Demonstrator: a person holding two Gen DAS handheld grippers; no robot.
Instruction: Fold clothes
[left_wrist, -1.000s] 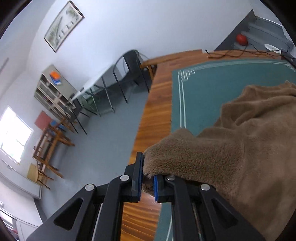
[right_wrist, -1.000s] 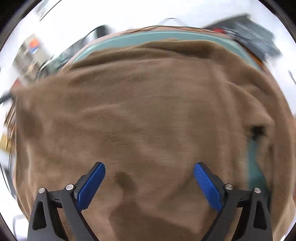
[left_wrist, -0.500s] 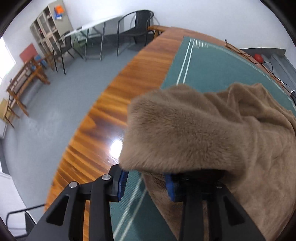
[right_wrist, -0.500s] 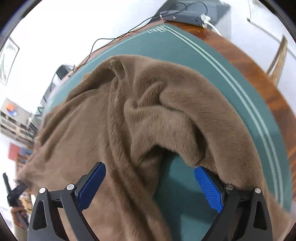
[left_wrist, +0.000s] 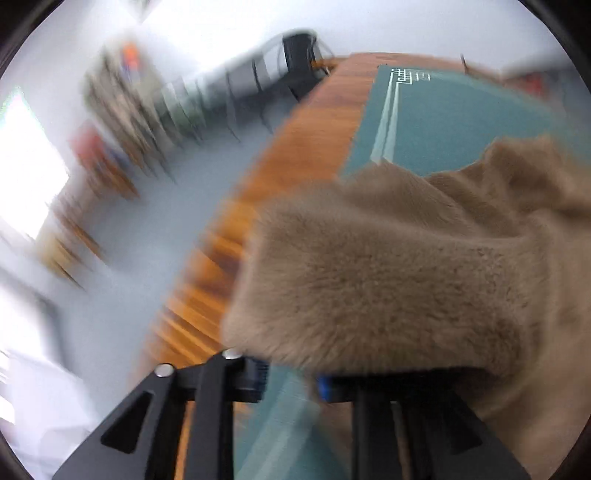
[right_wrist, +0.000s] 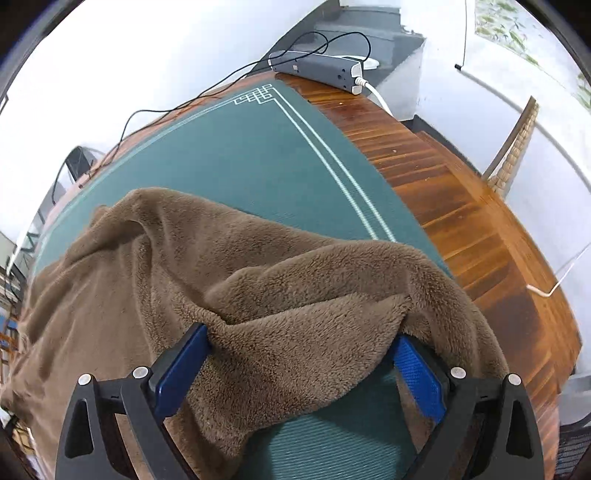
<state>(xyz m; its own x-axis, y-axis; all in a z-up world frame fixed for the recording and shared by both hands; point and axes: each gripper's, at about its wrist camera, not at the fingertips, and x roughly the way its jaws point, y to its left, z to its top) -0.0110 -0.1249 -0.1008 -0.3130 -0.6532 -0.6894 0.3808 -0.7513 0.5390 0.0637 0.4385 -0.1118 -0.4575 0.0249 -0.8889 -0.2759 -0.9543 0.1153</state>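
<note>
Table (right_wrist: 461, 206): wooden top running from 12 to 4 o'clock in the right wrist view, bare along its edge, bearing everything else.
Mat (right_wrist: 266, 155): green with a pale border line, covering the middle of the table; it gives a flat bed for the folding.
Garment (right_wrist: 229, 280): brown fleece lying heaped on the mat, filling the right wrist view from 9 to 4 o'clock; a thick fold is raised at the near edge. It is rumpled, not squared, so I judge the fold to be at an early stage.
Power strip (right_wrist: 314, 68): grey, at the table's far corner near 12 o'clock, cables trailing off; well apart from the fleece.
Right gripper (right_wrist: 299, 373): jaws spread wide, a blue pad on each side of the raised fold. The fleece droops between them and touches both pads, yet nothing is pinched. It points along the table toward 12 o'clock, low over the mat, likely placed to take this fold.
Left gripper (left_wrist: 291, 380): the view is smeared by motion. The garment (left_wrist: 388, 280) drapes over the fingertips at 5 o'clock and hides the right one, so I cannot tell whether it grips. A gap shows between the pads, with the mat (left_wrist: 461, 122) beyond at 1 o'clock.
</note>
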